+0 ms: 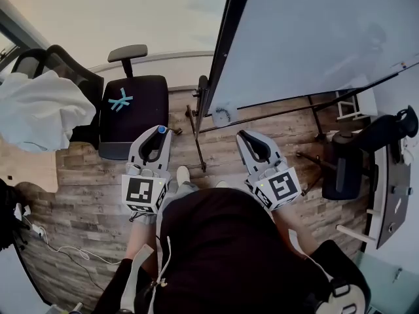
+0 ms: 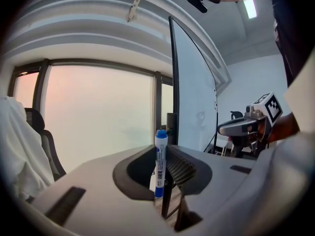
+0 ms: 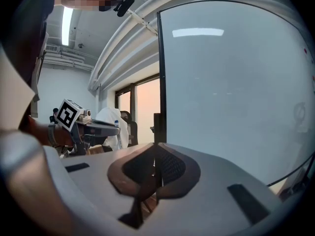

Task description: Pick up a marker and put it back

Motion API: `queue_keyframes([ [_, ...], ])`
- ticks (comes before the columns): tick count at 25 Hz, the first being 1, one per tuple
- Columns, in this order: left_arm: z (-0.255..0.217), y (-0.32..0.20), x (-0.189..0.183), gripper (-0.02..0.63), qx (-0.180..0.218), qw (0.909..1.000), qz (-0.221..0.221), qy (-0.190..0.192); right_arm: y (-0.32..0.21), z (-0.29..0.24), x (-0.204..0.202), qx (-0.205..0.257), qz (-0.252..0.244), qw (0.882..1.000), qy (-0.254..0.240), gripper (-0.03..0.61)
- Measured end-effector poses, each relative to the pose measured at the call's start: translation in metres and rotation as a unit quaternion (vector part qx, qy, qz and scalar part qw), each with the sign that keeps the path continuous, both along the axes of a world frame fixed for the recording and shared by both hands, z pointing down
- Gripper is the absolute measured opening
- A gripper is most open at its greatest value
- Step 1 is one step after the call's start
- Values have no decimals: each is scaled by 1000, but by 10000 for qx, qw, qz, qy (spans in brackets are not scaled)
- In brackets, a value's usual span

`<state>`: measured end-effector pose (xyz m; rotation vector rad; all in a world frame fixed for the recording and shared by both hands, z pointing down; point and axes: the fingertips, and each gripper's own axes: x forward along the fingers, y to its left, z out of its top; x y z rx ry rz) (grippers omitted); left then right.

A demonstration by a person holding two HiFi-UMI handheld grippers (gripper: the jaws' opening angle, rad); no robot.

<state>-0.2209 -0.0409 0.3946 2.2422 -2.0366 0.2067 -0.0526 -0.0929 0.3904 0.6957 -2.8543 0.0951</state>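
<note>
The left hand-held gripper point(image 1: 157, 136) is clenched on the marker point(image 2: 160, 163); the marker stands upright between the jaws, with its blue cap point(image 2: 161, 134) uppermost and clear above the jaw tips, and its white barrel carries blue print; in the head view only the cap shows, at the tip of this gripper. The right hand-held gripper point(image 1: 245, 137) has its jaws closed together with nothing between them; it is held beside the left one and apart from it. Both point forward, away from the person's dark-clothed body point(image 1: 216, 254).

The whiteboard point(image 1: 314, 38) stands on a black-framed stand ahead and to the right of the right hand-held gripper; its left edge rises ahead of the gap between the two grippers; a faint smear point(image 1: 221, 113) marks its lower left corner; the marker is not touching it. A black office chair point(image 1: 131, 110) stands ahead of the left hand-held gripper, with a light blue cross on its seat; a white cloth point(image 1: 39, 110) is draped over a second chair further left. A wood-plank floor point(image 1: 85, 182) lies beneath; a white cable point(image 1: 62, 247) lies on it, left of and behind the left hand-held gripper; a further dark chair point(image 1: 347, 165) stands to the right of the right hand-held gripper.
</note>
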Motion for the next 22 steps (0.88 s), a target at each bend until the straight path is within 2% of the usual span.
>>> queue_keyframes([
  [10, -9, -36, 40, 72, 114, 9970, 767, -78, -11, 0, 39, 15, 696, 9975, -80, 31],
  [22, -20, -75, 105, 72, 205, 9851, 1693, -198, -23, -3, 92, 14, 1496, 9886, -151, 32],
])
